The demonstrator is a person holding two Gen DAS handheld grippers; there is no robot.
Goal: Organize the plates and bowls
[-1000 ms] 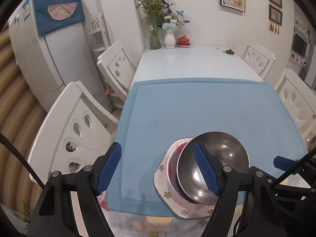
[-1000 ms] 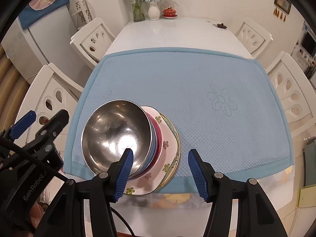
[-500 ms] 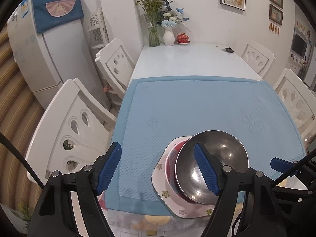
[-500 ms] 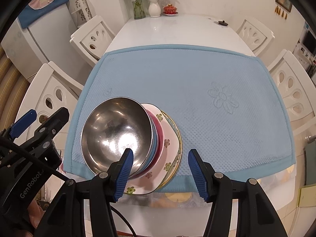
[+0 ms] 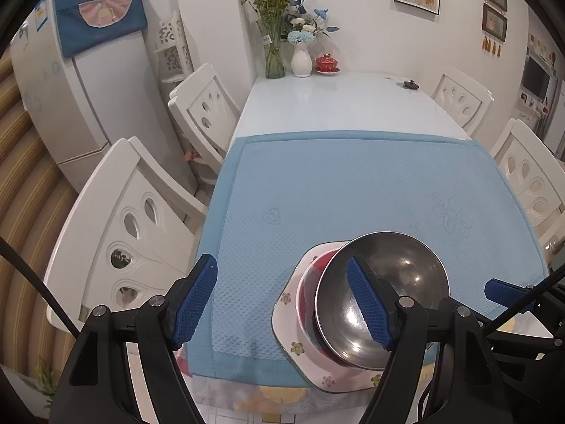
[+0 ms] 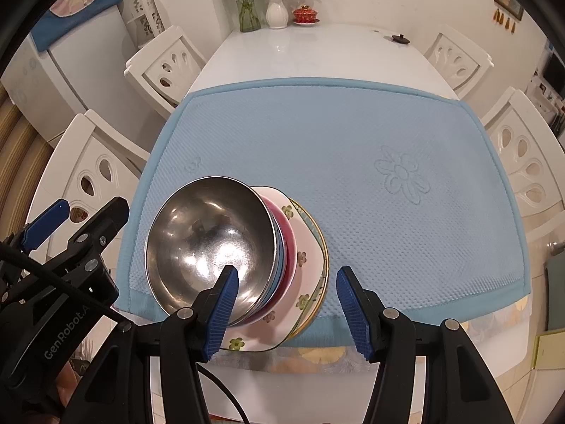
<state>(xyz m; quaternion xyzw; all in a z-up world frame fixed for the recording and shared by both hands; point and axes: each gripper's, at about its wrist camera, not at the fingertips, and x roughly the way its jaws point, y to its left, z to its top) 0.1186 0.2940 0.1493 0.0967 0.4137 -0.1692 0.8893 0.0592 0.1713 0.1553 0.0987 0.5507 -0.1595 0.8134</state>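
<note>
White chairs (image 6: 166, 67) ring the worktop (image 6: 317, 53), where a blue mat (image 6: 335, 148) covers the near half. On the mat's near edge we see one stack: a steel bowl (image 6: 208, 247) on top, a blue bowl (image 6: 280, 247) and a red bowl (image 6: 290, 247) under it, then a floral plate (image 6: 307, 258) and another plate (image 6: 323, 247) whose rim peeks out. Our left gripper (image 5: 282, 304) hovers with its fingers wide, holding nothing; one finger (image 5: 367, 304) hangs in front of the steel bowl. Our right gripper (image 6: 286, 311) hovers above the stack's near side, its fingers half spread and holding nothing. Vases (image 6: 277, 12) stand at the far end.
</note>
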